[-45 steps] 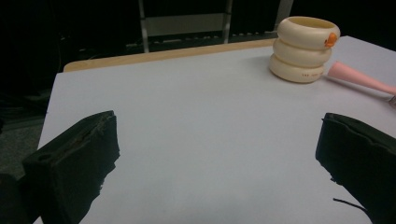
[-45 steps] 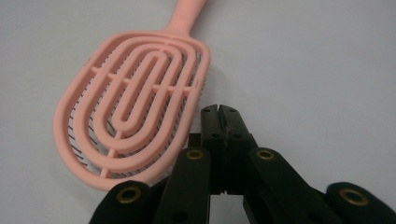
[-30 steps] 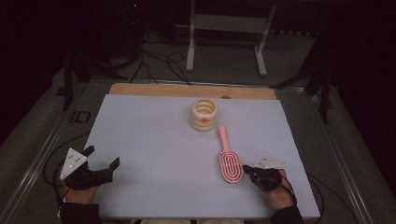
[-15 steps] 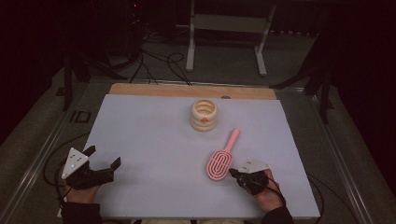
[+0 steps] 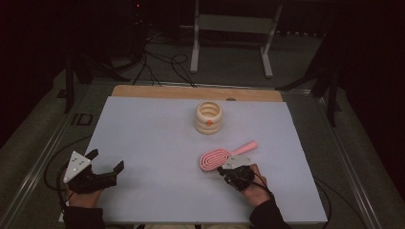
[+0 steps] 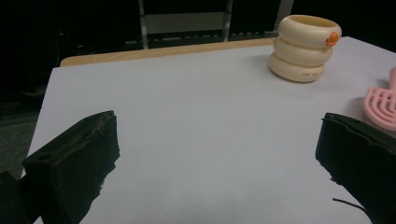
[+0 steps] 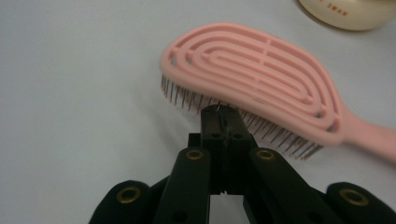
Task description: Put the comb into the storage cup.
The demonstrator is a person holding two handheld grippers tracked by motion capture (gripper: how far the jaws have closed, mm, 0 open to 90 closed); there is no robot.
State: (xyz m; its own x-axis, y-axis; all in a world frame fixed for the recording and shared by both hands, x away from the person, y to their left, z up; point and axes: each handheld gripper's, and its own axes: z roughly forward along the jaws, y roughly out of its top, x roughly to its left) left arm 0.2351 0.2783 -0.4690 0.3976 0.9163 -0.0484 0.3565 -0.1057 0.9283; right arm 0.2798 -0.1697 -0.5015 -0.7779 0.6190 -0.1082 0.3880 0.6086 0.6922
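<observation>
While my right gripper [image 5: 224, 171] has its jaws pressed flat together with nothing clamped between them, their joined tips sit right against the bristle side of the pink hairbrush [image 5: 216, 159]. From the right gripper view the brush [image 7: 252, 77] lies just beyond and above those tips, bristles down on the white table [image 5: 157, 143], its slotted oval back facing up. Its head runs from upper left to lower right ahead of the jaws, and the handle leaves at the right edge of that view. I cannot tell whether the tips are actually pushing on the bristles or only meeting them.

On the high view I see the brush head directly in front of my right jaws, with its handle angled away beyond and to the right of them. The cream ringed cup [image 5: 208, 117] stands upright farther out past the brush, well apart from both grippers; the right gripper view catches its base at the top edge.

My left gripper [image 5: 106, 166] rests low at the near left of the table, jaws spread wide and holding nothing. Looking along them in the left gripper view, bare table lies between the two pads; the cup [image 6: 306, 48] stands far ahead toward the right jaw, and a bit of the brush [image 6: 380, 108] peeks just above that right jaw.
</observation>
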